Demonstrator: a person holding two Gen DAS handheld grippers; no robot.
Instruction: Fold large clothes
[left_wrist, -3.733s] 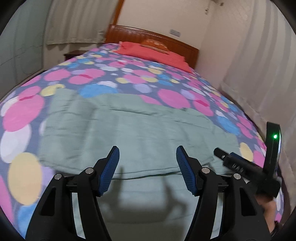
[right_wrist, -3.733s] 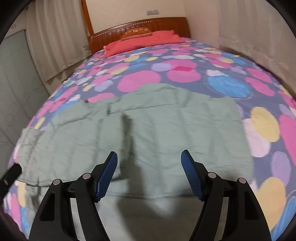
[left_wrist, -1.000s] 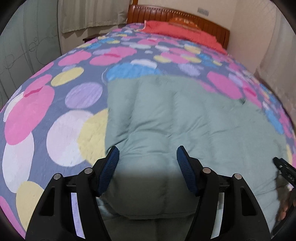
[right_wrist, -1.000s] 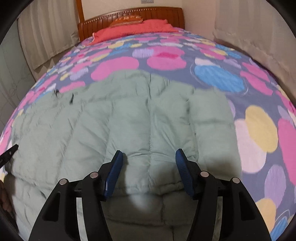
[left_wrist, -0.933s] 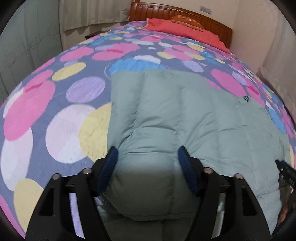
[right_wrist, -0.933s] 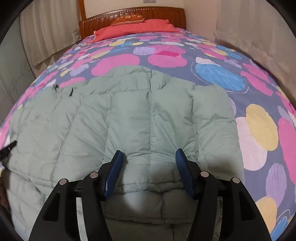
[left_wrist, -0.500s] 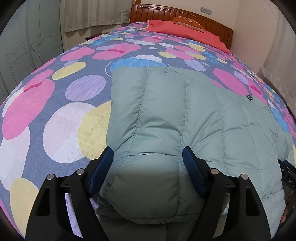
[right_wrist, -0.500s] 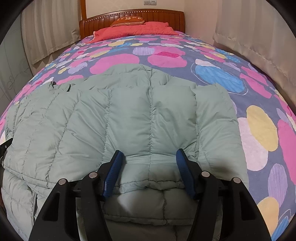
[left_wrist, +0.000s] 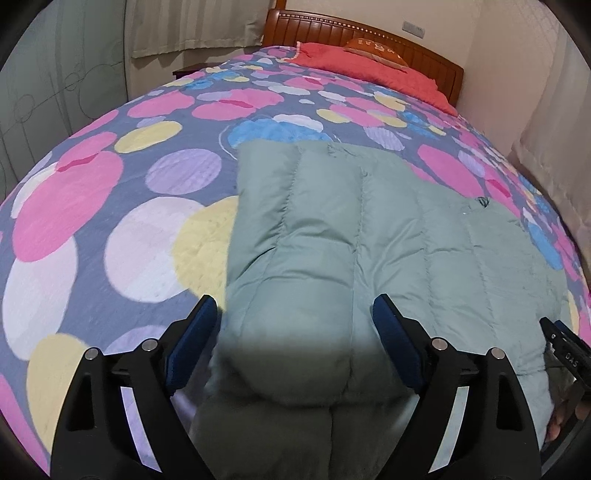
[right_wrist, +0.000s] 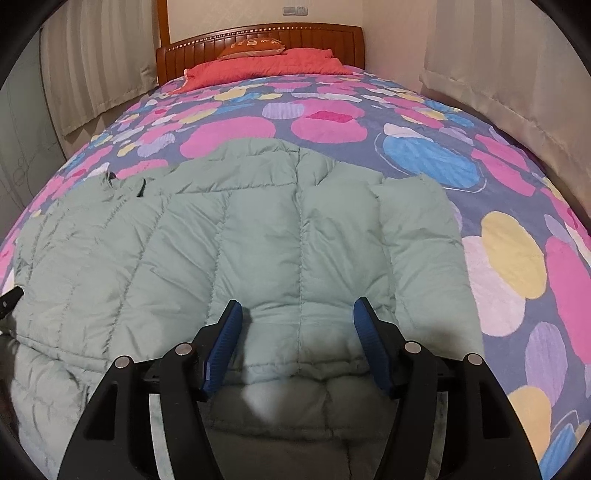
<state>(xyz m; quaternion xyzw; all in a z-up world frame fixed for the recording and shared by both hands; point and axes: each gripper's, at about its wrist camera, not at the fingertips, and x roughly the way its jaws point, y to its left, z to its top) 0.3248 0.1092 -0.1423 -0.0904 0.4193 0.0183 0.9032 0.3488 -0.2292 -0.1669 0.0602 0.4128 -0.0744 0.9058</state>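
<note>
Jacket (right_wrist: 258, 236) between both open tongs (right_wrist: 297, 332)

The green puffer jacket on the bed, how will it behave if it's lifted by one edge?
The green puffer jacket would probably sag and drape, since it already lies folded over itself. Its puffy quilted panels suggest it's light for its bulk. The smooth shell may slip.

A pale green quilted down jacket (right_wrist: 258, 236) lies folded over itself, puffy, on the bed.

Jacket (left_wrist: 369, 240) folded over (was flat), both grippers' jaws just opened, L wider
</note>
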